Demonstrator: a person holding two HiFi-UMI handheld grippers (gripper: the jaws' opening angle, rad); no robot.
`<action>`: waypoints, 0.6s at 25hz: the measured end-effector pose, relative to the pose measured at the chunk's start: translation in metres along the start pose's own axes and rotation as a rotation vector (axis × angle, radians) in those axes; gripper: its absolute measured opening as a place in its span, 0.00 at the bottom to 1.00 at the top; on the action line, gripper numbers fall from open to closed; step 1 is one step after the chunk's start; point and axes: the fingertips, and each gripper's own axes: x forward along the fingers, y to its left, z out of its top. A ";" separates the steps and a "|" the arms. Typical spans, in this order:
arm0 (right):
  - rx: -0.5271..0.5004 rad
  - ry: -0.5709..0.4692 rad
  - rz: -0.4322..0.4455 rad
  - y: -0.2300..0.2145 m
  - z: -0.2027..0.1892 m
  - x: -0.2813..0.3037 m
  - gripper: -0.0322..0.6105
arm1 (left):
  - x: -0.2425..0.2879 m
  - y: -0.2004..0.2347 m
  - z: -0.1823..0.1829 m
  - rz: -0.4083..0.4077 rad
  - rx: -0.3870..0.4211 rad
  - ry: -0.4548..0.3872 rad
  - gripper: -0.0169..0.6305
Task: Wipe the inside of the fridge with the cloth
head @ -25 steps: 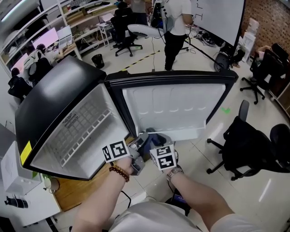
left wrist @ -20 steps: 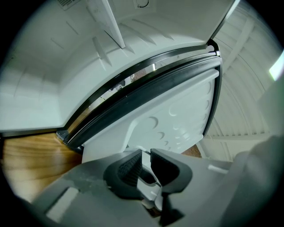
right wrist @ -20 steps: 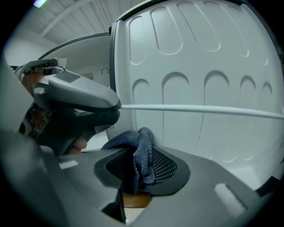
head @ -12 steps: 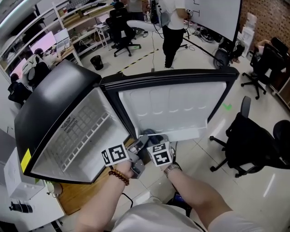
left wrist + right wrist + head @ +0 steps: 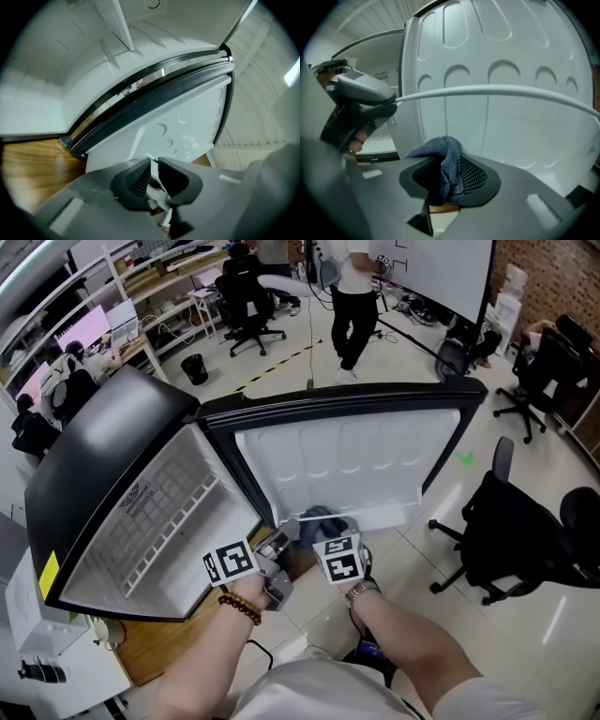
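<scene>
The small black fridge (image 5: pixel 103 437) stands open, its white door liner (image 5: pixel 347 465) swung out to the right. My right gripper (image 5: pixel 328 529) is shut on a blue-grey cloth (image 5: pixel 319 517), low in front of the liner. In the right gripper view the cloth (image 5: pixel 440 147) bunches between the jaws of the right gripper (image 5: pixel 451 161), just below the white door rail (image 5: pixel 497 90). My left gripper (image 5: pixel 284 538) sits beside it on the hinge side. Its jaws (image 5: pixel 154 161) are nearly together on the rail's left end, and the left gripper (image 5: pixel 389 105) meets the rail there.
A wire shelf (image 5: pixel 159 512) lies inside the fridge body. Black office chairs (image 5: pixel 511 540) stand close on the right. A person (image 5: pixel 356 296) stands beyond the fridge. A wooden floor panel (image 5: pixel 159 634) and a white unit (image 5: pixel 28 643) lie at the lower left.
My right gripper with the cloth has edged a little forward and down toward the door liner. The left gripper has stayed where it was.
</scene>
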 end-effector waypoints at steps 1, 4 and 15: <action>0.004 0.001 -0.012 -0.006 -0.002 -0.002 0.24 | 0.000 0.000 0.000 0.000 -0.001 -0.001 0.11; 0.022 0.006 -0.043 -0.024 -0.006 -0.009 0.24 | 0.000 0.001 0.000 -0.001 -0.005 -0.006 0.11; 0.080 0.019 -0.159 -0.091 -0.022 -0.039 0.24 | 0.001 0.001 0.003 0.005 -0.015 -0.034 0.10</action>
